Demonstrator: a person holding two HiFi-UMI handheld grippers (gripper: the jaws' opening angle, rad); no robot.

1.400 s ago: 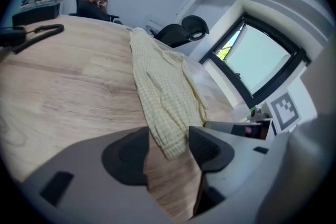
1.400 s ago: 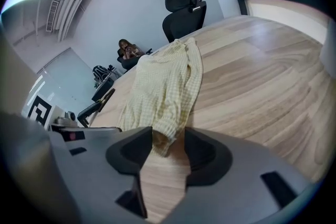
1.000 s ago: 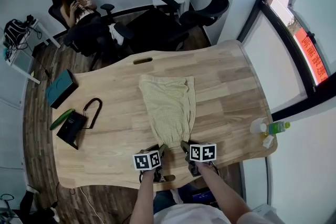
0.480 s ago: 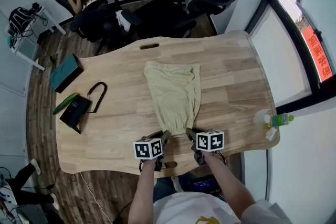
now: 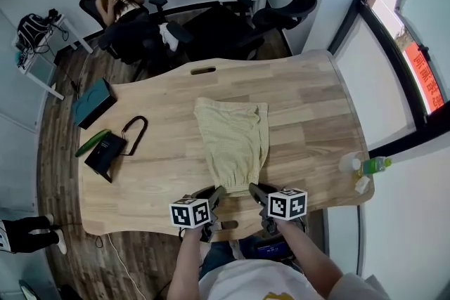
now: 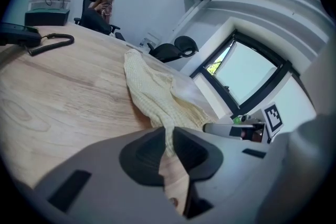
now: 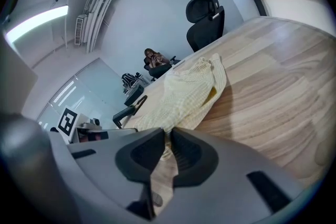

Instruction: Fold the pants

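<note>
Pinches the near end of the pants (image 5: 233,137) in the left tool (image 6: 169,138), jaws just closed and pressed almost together on a thin fold of pale yellow checked cloth running down between the pads. Does likewise with the right tool (image 7: 169,136), jaws just closed as well, nipping another fold of the same cloth. Holds both tools side by side above the near edge of the bench (image 5: 309,116), tips slanting down and away, with the left marker cube (image 5: 190,213) and the right marker cube (image 5: 287,204) facing up. Outward from the tools: cloth gathered narrow at the two pinches and raised clear of the wood there, then widening and lying flat along the middle of the bench, broad end farthest from the tools. Well apart from the pants, on the left part of the bench: a black pouch (image 5: 105,152) with a looped strap, a green object (image 5: 88,143) just beside it, and a teal box (image 5: 93,102) at the edge. At the right corner, a green bottle (image 5: 373,166). Beyond the far edge, black office chairs (image 5: 285,10) and a seated person (image 5: 119,0).
</note>
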